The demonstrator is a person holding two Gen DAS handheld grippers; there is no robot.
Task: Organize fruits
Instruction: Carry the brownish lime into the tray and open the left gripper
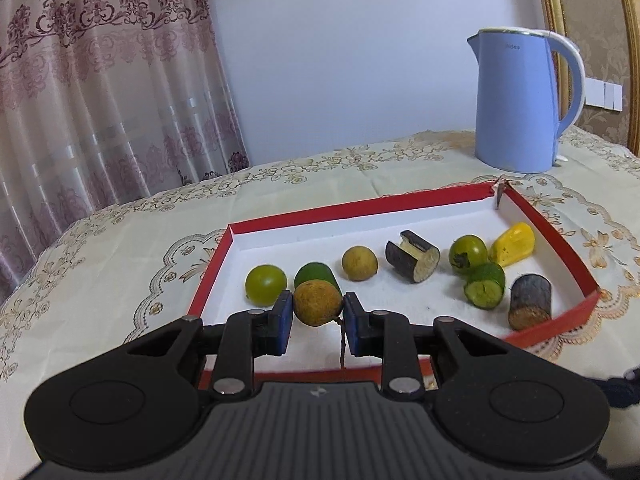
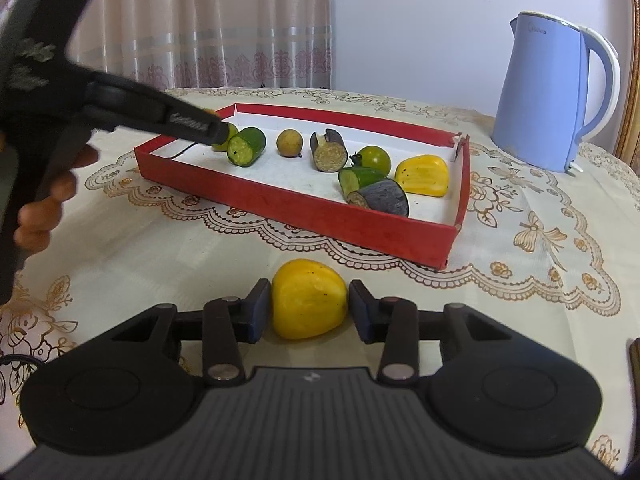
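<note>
Your left gripper has its blue pads pressed on both sides of a rough brown-orange round fruit, low centre of the left wrist view, over the near end of the red tray. A thin stem dangles under the fruit. It hides most of a green cucumber piece behind it. In the right wrist view that gripper reaches in from the upper left, and its fingers cover the fruit almost entirely; only a sliver of orange shows.

Your right gripper brackets a yellow fruit piece on the tablecloth, bottom centre, just outside the tray's near wall. The left pad touches it; on the right a slight gap shows, so you cannot tell whether the grip is closed.

Inside the tray: a green tomato, a second brown round fruit, a split eggplant chunk, a stemmed green tomato, another yellow piece, a cucumber stub, and an upright eggplant stub. The tray's far right corner is torn.

A blue kettle stands beyond, upper right.
</note>
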